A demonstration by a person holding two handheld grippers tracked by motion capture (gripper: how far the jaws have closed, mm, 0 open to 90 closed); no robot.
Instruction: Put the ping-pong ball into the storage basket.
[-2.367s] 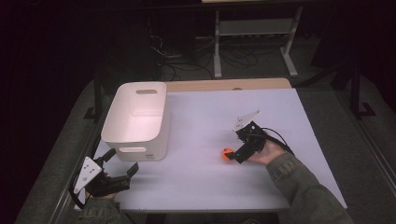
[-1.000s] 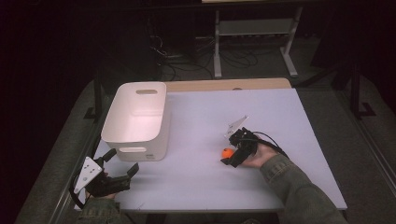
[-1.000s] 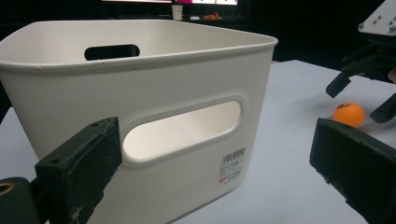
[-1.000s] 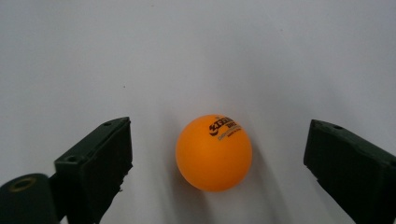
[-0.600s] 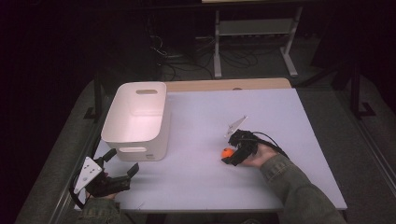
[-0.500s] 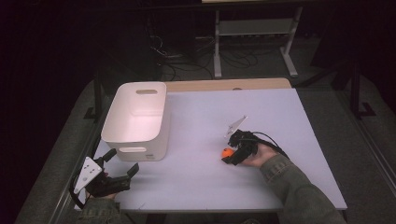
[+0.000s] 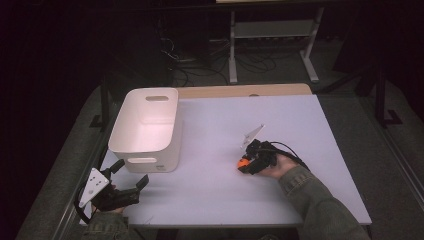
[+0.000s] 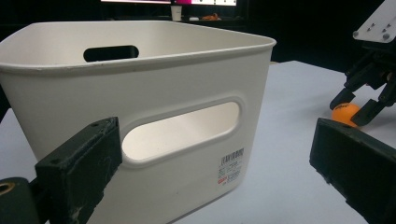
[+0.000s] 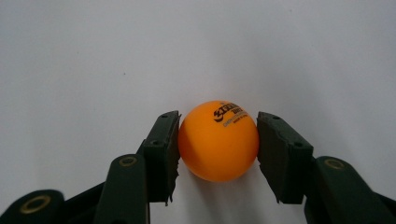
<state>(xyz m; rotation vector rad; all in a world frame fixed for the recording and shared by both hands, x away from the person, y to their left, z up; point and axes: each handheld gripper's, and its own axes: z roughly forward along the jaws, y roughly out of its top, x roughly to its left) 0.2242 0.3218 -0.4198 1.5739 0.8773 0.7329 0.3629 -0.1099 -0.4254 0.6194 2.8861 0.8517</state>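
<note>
The right hand-held gripper (image 9: 218, 154), jaws just closed, clamps the small orange plastic ball (image 9: 218, 140) on the white surface (image 7: 210, 140) for lifting, while the left hand-held gripper (image 7: 131, 176) waits agape beside the white plastic bin (image 7: 145, 131).

Both grippers are showing matte black bodies. The left gripper (image 7: 129, 174) is carrying a pale grey three-cornered plate dotted with small dark screws, and in its own view its two blocky black fingers (image 8: 79, 168) are looking scuffed along the edges, with a brass-coloured rivet at the joint. The right gripper (image 7: 243, 165) is wearing the same grey plate on top and trailing a black cable in a loop behind it. Its fingers (image 9: 161, 149) are showing ribbed inner pads, tiny recessed screws and brass-ringed pivots on the linkage arms. The person is wearing olive-green sleeves (image 7: 320, 205) with gathered cuffs
</note>
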